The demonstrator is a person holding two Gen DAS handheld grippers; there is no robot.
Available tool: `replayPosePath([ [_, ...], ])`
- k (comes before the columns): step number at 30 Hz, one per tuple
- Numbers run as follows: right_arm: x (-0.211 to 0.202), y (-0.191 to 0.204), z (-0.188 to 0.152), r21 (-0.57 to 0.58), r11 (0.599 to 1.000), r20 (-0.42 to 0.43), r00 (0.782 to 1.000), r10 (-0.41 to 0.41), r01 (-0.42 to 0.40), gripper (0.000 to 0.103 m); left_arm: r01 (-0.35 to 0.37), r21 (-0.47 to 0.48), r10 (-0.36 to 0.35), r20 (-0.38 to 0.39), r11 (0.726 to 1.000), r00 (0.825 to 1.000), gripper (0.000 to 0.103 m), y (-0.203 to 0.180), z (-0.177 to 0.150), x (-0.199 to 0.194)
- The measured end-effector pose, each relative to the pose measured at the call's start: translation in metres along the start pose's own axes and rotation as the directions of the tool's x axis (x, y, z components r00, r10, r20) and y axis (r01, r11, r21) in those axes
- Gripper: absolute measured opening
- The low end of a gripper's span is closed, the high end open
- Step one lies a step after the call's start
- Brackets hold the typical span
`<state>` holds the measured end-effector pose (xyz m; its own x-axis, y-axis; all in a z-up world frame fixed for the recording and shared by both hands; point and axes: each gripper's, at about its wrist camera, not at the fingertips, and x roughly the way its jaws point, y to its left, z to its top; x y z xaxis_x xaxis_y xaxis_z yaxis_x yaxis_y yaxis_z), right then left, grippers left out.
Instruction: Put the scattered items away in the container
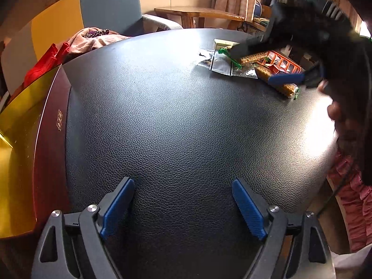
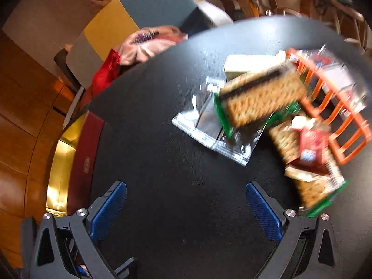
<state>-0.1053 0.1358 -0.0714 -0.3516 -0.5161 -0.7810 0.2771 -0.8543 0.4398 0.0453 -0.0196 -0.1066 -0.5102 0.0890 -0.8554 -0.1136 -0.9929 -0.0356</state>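
Note:
An orange wire basket (image 2: 334, 114) stands at the far right of the black table (image 2: 174, 186), with packets inside it; it also shows in the left wrist view (image 1: 287, 64). Beside it lie cracker packs (image 2: 262, 97) (image 1: 252, 58), a second cracker pack (image 2: 309, 186) (image 1: 284, 87) with a red packet (image 2: 311, 146) on it, silver sachets (image 2: 209, 125) (image 1: 220, 64) and a cream box (image 2: 251, 62) (image 1: 224, 44). My left gripper (image 1: 183, 207) is open and empty over bare table. My right gripper (image 2: 186, 211) is open and empty, short of the items; it also appears in the left wrist view (image 1: 288, 79). The right wrist view is blurred.
A dark red and gold box (image 1: 30, 151) lies at the table's left edge. Pink and red cloth (image 1: 76, 44) is heaped on a blue-grey chair (image 1: 111, 2) behind. A wooden side table (image 1: 197, 14) stands further back.

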Motion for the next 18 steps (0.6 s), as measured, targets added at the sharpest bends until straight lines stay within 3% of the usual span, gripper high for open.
replayPosePath([
  [7, -0.012, -0.005, 0.062, 0.023, 0.99, 0.144, 0.979, -0.141, 0.139, 0.103, 0.002, -0.016, -0.002, -0.009, 1.0, 1.0, 0.081, 0.006, 0.005, -0.003],
  [15, 0.03, -0.02, 0.107, 0.034, 0.963, 0.069, 0.961, -0.268, 0.266, 0.103, 0.017, -0.052, -0.015, 0.036, 0.999, 0.999, 0.081, 0.023, 0.013, -0.021],
  [18, 0.031, -0.017, 0.103, -0.006, 0.973, 0.041, 0.973, -0.229, 0.229, 0.103, 0.025, -0.086, -0.021, 0.044, 0.996, 0.999, 0.081, 0.031, 0.017, -0.027],
])
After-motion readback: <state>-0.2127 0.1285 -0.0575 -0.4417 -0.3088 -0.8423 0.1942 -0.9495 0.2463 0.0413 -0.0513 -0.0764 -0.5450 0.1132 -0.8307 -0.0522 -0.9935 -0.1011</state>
